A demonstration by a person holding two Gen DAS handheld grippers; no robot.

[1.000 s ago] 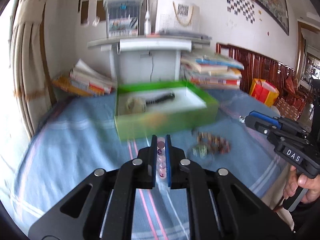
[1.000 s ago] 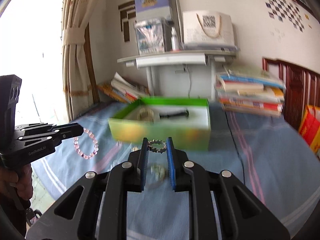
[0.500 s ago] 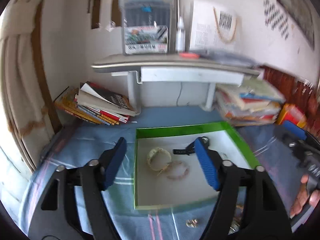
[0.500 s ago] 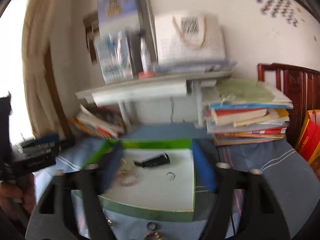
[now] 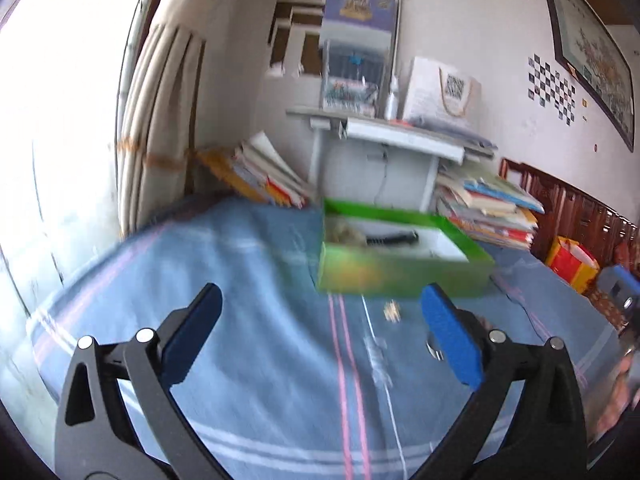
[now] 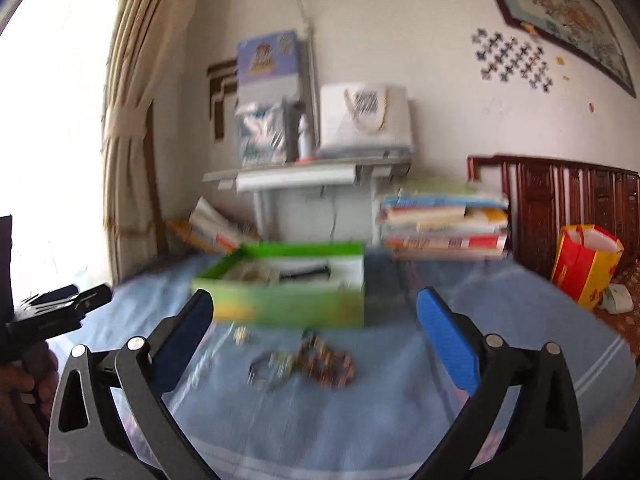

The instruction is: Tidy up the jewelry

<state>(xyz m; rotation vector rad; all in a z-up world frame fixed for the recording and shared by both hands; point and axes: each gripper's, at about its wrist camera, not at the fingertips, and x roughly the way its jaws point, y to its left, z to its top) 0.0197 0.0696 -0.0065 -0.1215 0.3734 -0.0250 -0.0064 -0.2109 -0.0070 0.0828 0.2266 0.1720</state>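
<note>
Both the left gripper (image 5: 320,320) and right gripper (image 6: 314,316) have jaws opening, nothing between them. Before the green box (image 6: 288,304) lie blurred jewelry pieces (image 6: 304,364), seemingly beaded bracelets.

Motion blur leaves no lettering legible; the white bag (image 6: 365,120) bears what seems a QR code.

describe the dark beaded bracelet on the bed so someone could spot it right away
Start at the green box on the blue striped bedspread. On the cloth in front of it lies a small jewelry cluster; the beaded bracelet is its dark reddish-brown loop, right of the paler silvery pieces.
</note>
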